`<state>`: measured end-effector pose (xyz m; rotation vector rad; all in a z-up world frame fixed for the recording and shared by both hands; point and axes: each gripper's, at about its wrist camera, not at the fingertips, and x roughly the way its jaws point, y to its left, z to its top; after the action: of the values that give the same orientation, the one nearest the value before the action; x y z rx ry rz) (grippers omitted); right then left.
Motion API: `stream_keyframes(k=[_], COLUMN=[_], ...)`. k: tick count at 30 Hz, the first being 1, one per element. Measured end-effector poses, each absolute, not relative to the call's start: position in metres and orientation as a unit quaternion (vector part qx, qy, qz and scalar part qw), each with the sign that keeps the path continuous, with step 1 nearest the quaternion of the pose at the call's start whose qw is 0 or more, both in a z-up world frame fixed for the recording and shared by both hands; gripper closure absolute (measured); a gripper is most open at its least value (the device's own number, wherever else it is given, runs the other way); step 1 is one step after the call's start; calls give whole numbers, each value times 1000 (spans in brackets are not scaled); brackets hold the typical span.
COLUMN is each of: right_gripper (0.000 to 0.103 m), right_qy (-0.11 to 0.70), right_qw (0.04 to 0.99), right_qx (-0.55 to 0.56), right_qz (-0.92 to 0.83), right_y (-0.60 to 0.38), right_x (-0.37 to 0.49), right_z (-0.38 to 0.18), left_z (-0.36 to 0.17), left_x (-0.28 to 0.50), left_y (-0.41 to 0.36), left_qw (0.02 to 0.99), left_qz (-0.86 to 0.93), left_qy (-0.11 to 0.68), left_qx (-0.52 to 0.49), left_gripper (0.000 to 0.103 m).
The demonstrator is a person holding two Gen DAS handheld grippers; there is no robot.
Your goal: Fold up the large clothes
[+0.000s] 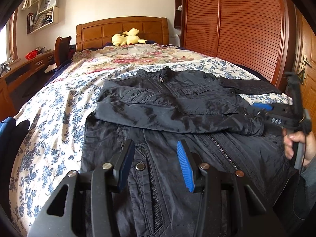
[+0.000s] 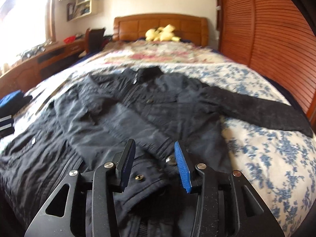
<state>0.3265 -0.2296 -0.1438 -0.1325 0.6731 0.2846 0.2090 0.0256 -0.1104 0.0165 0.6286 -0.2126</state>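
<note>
A dark navy jacket (image 1: 177, 90) lies front up on the bed, its collar toward the headboard. One sleeve (image 1: 173, 116) is folded across the body, and its cuff (image 2: 150, 177) with snap buttons lies under my right gripper (image 2: 155, 154). That gripper's jaws stand apart, open, and the pads do not press on the cloth. The other sleeve (image 2: 256, 110) stretches out flat to the right. My left gripper (image 1: 156, 154) hovers open over the jacket's lower front near the zipper (image 1: 219, 148), with nothing between its fingers. In the left wrist view the right gripper (image 1: 262, 108) shows at the right, held by a hand (image 1: 296, 146).
The bed (image 1: 59, 118) has a blue floral sheet and a wooden headboard (image 1: 122, 29) with a yellow plush toy (image 1: 126, 38). A slatted wooden wardrobe (image 1: 237, 29) runs along the right. A desk (image 2: 49, 57) and chair stand left. Folded dark and blue clothes (image 2: 9, 106) lie at the bed's left edge.
</note>
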Motion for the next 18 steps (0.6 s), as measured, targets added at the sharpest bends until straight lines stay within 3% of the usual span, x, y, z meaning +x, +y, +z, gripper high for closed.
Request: stream_keyframes(k=[7, 18], right_gripper=[61, 60], right_qy=[380, 380], right_qw=[907, 907], right_qx=[-100, -83], right_qz=[149, 160], right_y=[-214, -219], right_x=[337, 337], right_z=[-180, -183], left_z=[-106, -93], left_x=[209, 223], left_y=[20, -6], left_qw=[949, 953], left_qz=[-110, -113], left_qy=[296, 275], left_qx=[10, 55], left_gripper=[60, 59])
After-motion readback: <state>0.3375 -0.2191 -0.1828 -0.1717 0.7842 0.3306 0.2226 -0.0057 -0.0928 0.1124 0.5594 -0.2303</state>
